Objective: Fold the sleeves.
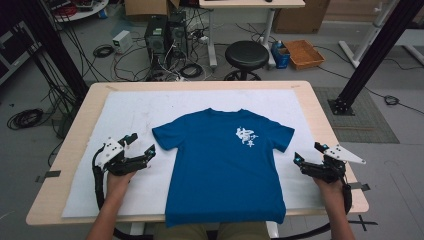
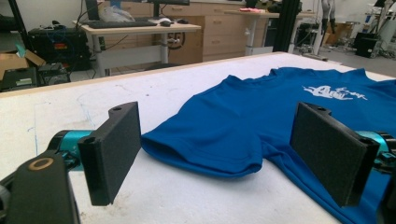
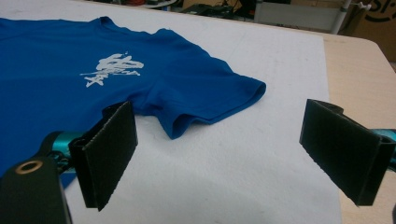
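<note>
The shirt (image 1: pixel 225 165) lies flat at table (image 1: pixel 310 100) centre, unfolded. My left tool (image 1: pixel 141 143) at 9 o'clock and right tool (image 1: pixel 307 152) at 3 o'clock stand wide, empty. All folding remains.

A blue T-shirt (image 1: pixel 225 165) lies flat, front up, on a white mat (image 1: pixel 130 110) covering the wooden table (image 1: pixel 320 107), its hem hanging over the near edge (a white print sits on the chest). The left gripper (image 1: pixel 142 145) rests on the mat just beside one sleeve, jaws apart and empty. The right gripper (image 1: pixel 309 152) sits near the other sleeve, likewise spread and empty.
</note>
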Tool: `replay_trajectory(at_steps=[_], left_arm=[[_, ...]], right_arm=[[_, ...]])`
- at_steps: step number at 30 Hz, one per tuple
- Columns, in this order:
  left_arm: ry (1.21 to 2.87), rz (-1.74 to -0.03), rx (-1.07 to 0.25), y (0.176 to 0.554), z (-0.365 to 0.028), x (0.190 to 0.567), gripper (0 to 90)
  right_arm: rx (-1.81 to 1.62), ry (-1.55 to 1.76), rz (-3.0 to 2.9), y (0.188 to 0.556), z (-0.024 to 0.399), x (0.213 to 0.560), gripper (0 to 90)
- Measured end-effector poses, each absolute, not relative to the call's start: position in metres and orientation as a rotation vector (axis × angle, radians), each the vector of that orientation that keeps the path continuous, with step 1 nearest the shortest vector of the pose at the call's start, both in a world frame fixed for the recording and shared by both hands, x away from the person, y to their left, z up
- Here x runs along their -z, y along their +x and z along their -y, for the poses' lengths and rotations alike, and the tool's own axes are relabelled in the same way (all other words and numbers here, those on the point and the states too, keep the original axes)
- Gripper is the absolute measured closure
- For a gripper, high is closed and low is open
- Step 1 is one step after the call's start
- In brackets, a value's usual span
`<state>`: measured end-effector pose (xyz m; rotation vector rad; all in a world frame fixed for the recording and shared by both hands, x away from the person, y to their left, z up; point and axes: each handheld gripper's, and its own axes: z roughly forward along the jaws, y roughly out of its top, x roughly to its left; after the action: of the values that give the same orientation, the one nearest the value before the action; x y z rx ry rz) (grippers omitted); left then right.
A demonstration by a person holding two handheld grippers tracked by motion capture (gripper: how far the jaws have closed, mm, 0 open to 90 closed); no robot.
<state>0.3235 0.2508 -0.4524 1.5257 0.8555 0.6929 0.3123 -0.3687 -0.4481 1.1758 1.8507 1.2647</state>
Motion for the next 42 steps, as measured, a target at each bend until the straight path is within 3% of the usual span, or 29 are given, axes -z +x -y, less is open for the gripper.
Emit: replay_trajectory(at_steps=[27, 35, 42], left_arm=[[1.525, -0.889, -0.714, 0.324, -0.249, 0.452, 16.8], [1.541, -0.911, -0.738, 0.325, -0.246, 0.452, 17.0], [1.557, -0.917, -0.748, 0.325, -0.245, 0.451, 17.1]], right_arm=[[-1.236, 1.31, -1.8, 0.321, 0.367, 0.445, 10.7], [-1.303, 1.422, -1.745, 0.336, 0.356, 0.429, 10.7], [-1.198, 1.565, -1.677, 0.378, 0.35, 0.421, 10.7]])
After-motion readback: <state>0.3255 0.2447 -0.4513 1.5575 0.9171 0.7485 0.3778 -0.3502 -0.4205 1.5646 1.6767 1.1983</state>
